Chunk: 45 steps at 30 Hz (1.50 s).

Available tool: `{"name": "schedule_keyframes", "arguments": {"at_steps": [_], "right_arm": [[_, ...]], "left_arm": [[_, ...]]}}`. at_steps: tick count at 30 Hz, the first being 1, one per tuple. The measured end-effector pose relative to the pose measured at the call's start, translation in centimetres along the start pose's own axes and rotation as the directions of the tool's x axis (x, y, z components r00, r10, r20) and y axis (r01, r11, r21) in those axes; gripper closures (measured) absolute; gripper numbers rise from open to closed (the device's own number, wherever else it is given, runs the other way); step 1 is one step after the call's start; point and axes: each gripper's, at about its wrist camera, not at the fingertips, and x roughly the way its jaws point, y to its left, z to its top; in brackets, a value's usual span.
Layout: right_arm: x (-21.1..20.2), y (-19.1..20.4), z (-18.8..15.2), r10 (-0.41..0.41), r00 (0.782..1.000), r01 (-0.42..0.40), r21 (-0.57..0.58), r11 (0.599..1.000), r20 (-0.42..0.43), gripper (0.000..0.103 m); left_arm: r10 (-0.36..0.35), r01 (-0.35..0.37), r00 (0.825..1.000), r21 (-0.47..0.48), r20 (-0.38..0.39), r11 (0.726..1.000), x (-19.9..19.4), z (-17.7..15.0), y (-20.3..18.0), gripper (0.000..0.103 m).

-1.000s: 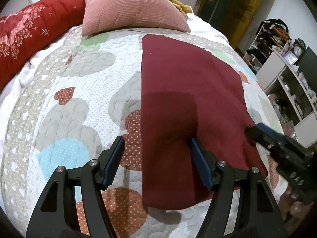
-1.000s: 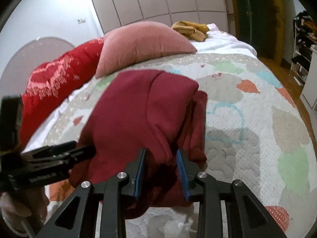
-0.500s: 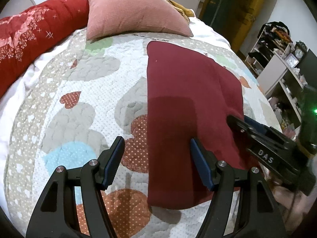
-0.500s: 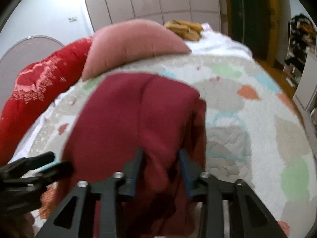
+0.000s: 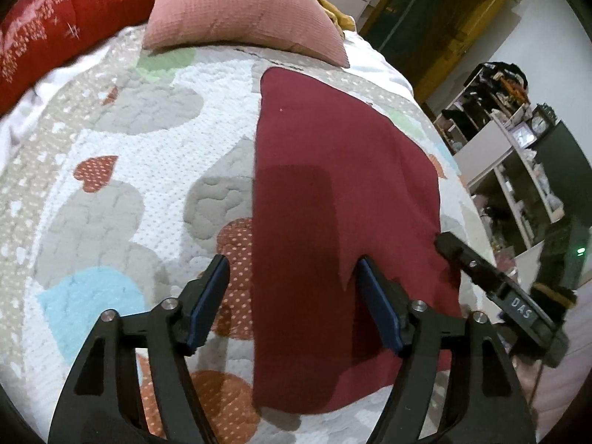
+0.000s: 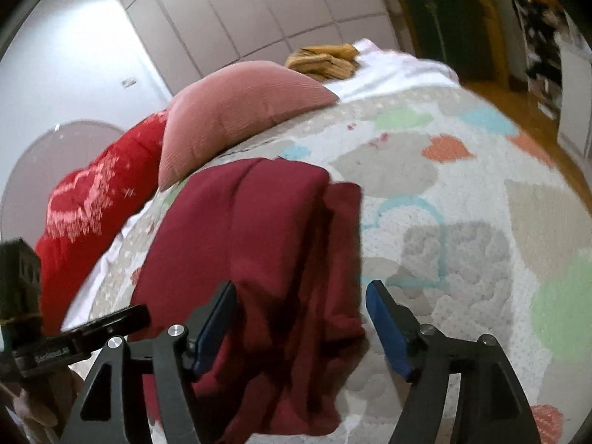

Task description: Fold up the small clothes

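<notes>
A dark red garment (image 5: 333,199) lies folded lengthwise on the heart-patterned quilt (image 5: 111,192). In the right wrist view the garment (image 6: 259,244) shows one side folded over, with a narrower layer sticking out on its right. My left gripper (image 5: 292,281) is open and empty, hovering over the garment's near left edge. My right gripper (image 6: 301,305) is open and empty over the garment's near right part; it also shows in the left wrist view (image 5: 492,285) at the garment's right edge.
A pink pillow (image 5: 236,7) and a red bolster (image 5: 55,29) lie at the bed's far end. Folded yellow cloth (image 6: 325,59) sits on the white sheet behind the pillow. Shelves with clutter (image 5: 518,140) stand right of the bed.
My right gripper was shut on the garment's folded side; it has laid the fold over and opened. The left gripper stayed open and shifted slightly closer.
</notes>
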Motion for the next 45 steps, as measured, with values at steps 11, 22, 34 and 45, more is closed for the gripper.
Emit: {"name": "schedule_keyframes", "arguments": {"at_steps": [11, 22, 34, 45], "right_arm": [[3.8, -1.7, 0.4, 0.166, 0.986, -0.163, 0.13, 0.978, -0.008, 0.025], [5.0, -2.0, -0.1, 0.241, 0.97, -0.244, 0.12, 0.962, 0.041, 0.017], [5.2, -1.5, 0.2, 0.217, 0.976, -0.218, 0.099, 0.971, 0.022, 0.018], [2.6, 0.8, 0.3, 0.15, 0.988, -0.15, 0.02, 0.988, 0.036, 0.062]], "left_arm": [[-0.047, 0.047, 0.999, 0.001, -0.025, 0.999, 2.6, 1.2, -0.6, 0.019], [-0.049, 0.049, 0.999, -0.01, -0.019, 0.999, 4.2, 1.5, -0.7, 0.008], [-0.033, 0.033, 0.999, -0.003, -0.026, 0.999, 4.3, 1.8, -0.9, 0.008], [-0.029, 0.027, 0.999, 0.109, 0.013, 0.994, 2.5, 1.3, -2.2, 0.044]]}}
